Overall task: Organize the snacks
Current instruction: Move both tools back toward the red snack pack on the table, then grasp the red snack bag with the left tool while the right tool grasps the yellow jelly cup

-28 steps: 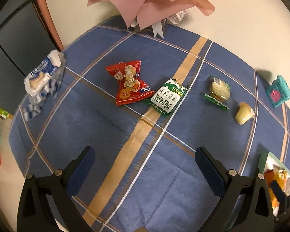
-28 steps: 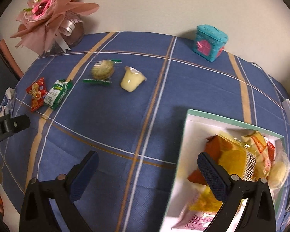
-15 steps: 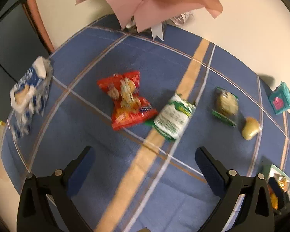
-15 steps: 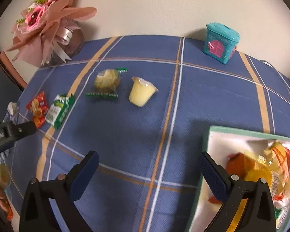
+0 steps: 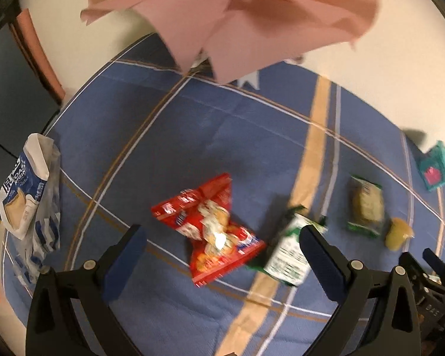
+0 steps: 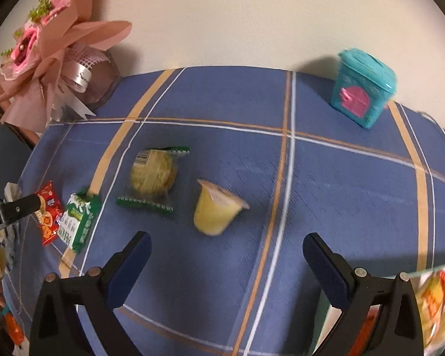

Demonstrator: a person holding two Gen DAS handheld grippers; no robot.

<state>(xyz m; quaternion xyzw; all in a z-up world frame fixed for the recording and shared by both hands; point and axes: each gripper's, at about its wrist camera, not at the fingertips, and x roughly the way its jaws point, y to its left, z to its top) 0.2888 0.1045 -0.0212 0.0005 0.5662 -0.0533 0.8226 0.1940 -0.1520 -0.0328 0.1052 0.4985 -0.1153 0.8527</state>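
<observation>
1. The left gripper [image 5: 221, 255] hangs over the tablecloth [image 5: 169, 154] with its jaws spread wide and nothing between them; its fingers are black plastic with dark blue padded faces.
2. Between those fingers in the left wrist view lies a red snack packet [image 5: 212, 235], glossy foil pinched at the waist like a bow tie.
3. Just beside it, and seemingly touching its corner, is a green-and-white biscuit packet [image 5: 287, 256], flat and rectangular (the right finger pad hides part of it).
4. The right gripper [image 6: 227, 256] is likewise wide open and holds nothing.
5. Ahead of it a pale yellow jelly cup [image 6: 215, 209] lies tipped on its side, a tapered plastic tub with a sealed film lid.
6. Near the cup, apart from it, sits a round cake in clear wrap [image 6: 152, 178] with green crimped ends.
7. The cloth is blue woven fabric crossed by tan and white stripes.
8. A tray [image 6: 326, 317] with a pale green rim shows at the lower right of the right wrist view, with bright wrappers in it.
9. At the back stand a teal toy house [image 6: 363, 87] of moulded plastic and a bouquet [image 6: 56, 50] in folded pink paper.
10. A crumpled blue-and-white bag [image 5: 23, 195] lies at the cloth's left edge.
</observation>
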